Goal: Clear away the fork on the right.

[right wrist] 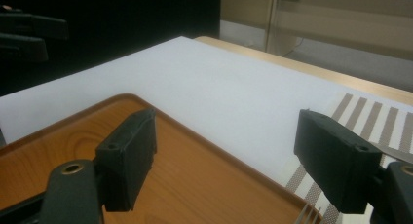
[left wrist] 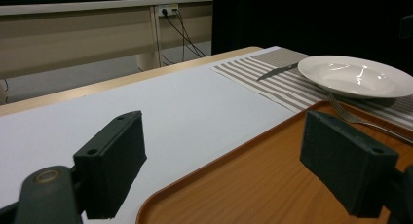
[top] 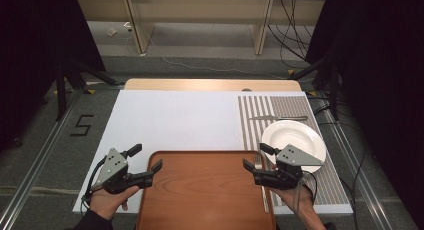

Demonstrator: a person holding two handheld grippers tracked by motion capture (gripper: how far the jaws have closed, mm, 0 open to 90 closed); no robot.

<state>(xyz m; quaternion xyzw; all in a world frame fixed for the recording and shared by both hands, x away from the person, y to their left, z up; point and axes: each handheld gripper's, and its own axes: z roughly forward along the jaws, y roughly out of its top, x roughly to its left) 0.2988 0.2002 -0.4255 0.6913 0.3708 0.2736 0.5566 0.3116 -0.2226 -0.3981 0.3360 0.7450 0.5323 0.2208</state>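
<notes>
While both hands hold their tools at the near corners of the wooden tray (top: 205, 190), neither claw has anything in it: the left gripper (top: 145, 162) has its jaws spread wide across the tray's left far corner, and the right gripper (top: 254, 157) has its jaws just as wide across the right far corner. That tray is a rounded rectangle of smooth, reddish-brown wood grain with a low raised rim, lying on the near middle of the white sheet (top: 175, 120), a flat matte covering over the pale wooden table (top: 210, 84). Each jaw pad is a blocky slab of matte black with small screw holes, seen close up in the left gripper view (left wrist: 113, 168) and the right gripper view (right wrist: 127, 156). To the right of the tray lies a striped placemat (top: 260, 115) in grey and white, its weave dotted. On it rests a glossy white plate (top: 294, 140), round and shallow with a broad rim, just behind the right gripper. A metal fork (left wrist: 360, 118) lies between plate and tray, and a knife (top: 277, 118) lies beyond the plate.
</notes>
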